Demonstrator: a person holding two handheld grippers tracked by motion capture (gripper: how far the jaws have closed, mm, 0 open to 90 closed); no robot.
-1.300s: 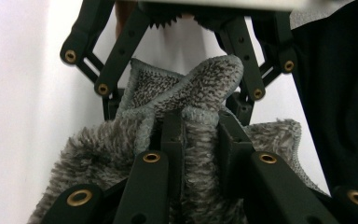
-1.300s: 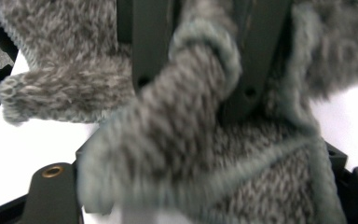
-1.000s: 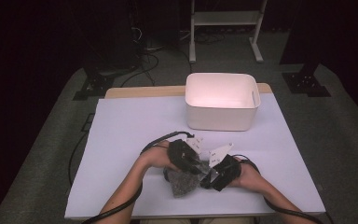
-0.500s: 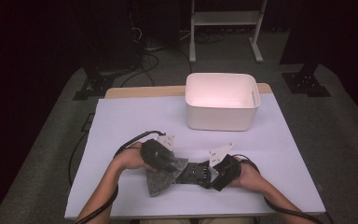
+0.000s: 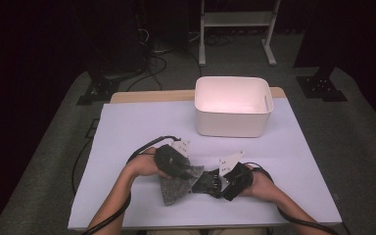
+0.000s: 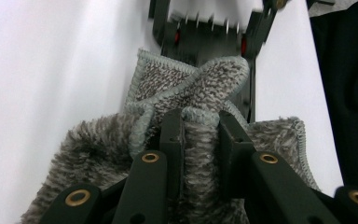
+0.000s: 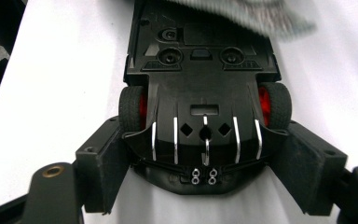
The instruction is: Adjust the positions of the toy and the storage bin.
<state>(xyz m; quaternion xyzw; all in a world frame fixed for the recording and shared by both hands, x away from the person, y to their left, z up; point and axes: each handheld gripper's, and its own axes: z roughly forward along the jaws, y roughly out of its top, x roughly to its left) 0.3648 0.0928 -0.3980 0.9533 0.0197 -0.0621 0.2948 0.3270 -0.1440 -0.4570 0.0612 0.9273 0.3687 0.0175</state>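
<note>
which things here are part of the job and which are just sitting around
In use:
- toy car, lying upside down, clamped by the right gripper
- grey cloth, pinched in the left gripper, draped against the car

Lying about:
- white bin at the back of the table

Both matte black two-jaw grippers, left (image 5: 188, 172) and right (image 5: 223, 185), are showing brass-ringed rivets behind flat jaws, grey three-cornered plates on top, and black cables trailing behind.

High view: looking forward and down over the whole counter (image 5: 127, 127) from above.
Left claw view: looking close along its jaws.
Right claw view: likewise close.
Shared: toy car (image 7: 200, 70) and grey cloth (image 6: 191, 88).
</note>
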